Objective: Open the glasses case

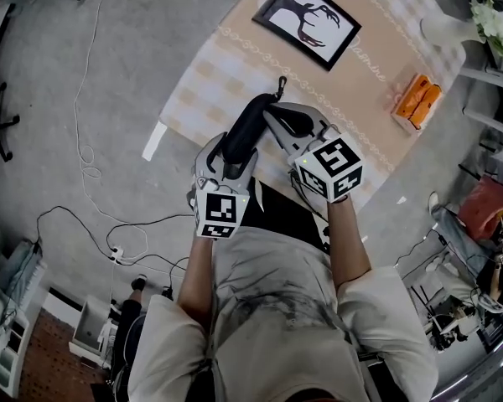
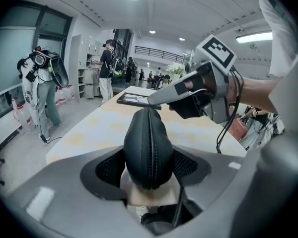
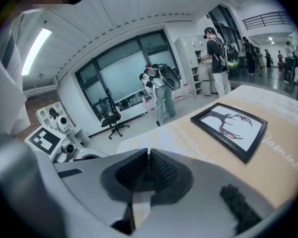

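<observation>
The left gripper [image 1: 229, 159] is clamping the glasses case [image 2: 136, 150], while the right gripper [image 3: 148, 168], jaws pressed together, is probably risking slipping off the zipper [image 2: 149, 133].

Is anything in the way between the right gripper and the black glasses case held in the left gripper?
Nothing visible stands between them. The black zippered glasses case sits clamped in the left gripper. The right gripper, jaws together, is at the case's far end, and the left gripper view shows no gap between them.
</observation>
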Available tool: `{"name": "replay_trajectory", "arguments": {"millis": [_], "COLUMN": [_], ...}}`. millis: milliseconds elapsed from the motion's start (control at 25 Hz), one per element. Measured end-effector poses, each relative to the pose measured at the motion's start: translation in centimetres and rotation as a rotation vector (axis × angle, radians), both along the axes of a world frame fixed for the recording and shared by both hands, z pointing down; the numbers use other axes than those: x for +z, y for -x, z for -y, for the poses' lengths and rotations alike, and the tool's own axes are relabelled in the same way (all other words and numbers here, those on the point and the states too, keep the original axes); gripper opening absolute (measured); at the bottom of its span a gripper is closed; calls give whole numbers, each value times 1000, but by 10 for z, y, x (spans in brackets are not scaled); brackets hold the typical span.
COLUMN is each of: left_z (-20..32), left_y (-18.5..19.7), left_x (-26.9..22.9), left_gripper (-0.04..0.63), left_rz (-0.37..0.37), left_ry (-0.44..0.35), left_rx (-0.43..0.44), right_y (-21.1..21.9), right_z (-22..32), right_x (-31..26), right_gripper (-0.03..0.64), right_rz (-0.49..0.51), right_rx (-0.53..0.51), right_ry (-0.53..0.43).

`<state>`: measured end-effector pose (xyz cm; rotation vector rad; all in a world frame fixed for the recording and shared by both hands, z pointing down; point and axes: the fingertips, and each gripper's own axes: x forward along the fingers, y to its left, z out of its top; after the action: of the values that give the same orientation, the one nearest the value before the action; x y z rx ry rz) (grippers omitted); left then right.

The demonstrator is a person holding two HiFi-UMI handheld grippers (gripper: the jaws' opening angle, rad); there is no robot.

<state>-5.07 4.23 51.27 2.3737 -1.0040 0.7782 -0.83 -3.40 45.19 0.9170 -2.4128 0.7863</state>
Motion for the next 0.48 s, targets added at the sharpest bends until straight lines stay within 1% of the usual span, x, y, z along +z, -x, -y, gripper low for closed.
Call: {"name": "replay_trajectory", "arguments": {"millis": [120, 280, 400, 480], "left_z": [3, -2, -10, -7], "left_y": [-19, -43, -47, -46], "left_x": [0, 1, -6, -22], "left_gripper": [291, 315, 325, 324], "left_rz": [2, 1, -6, -21], "left_ry": [3, 30, 35, 8], "left_rx": [39, 108, 160, 183], "right_y": [3, -7, -16, -19], "right_z": [-4, -6, -6, -6], "right_x": [-5, 0, 5, 6], "right_gripper": [17, 17, 17, 17], "right_rz": [31, 47, 55, 73], "right_rx": [12, 55, 78, 82], "right_ry": [-3, 14, 20, 22]}}
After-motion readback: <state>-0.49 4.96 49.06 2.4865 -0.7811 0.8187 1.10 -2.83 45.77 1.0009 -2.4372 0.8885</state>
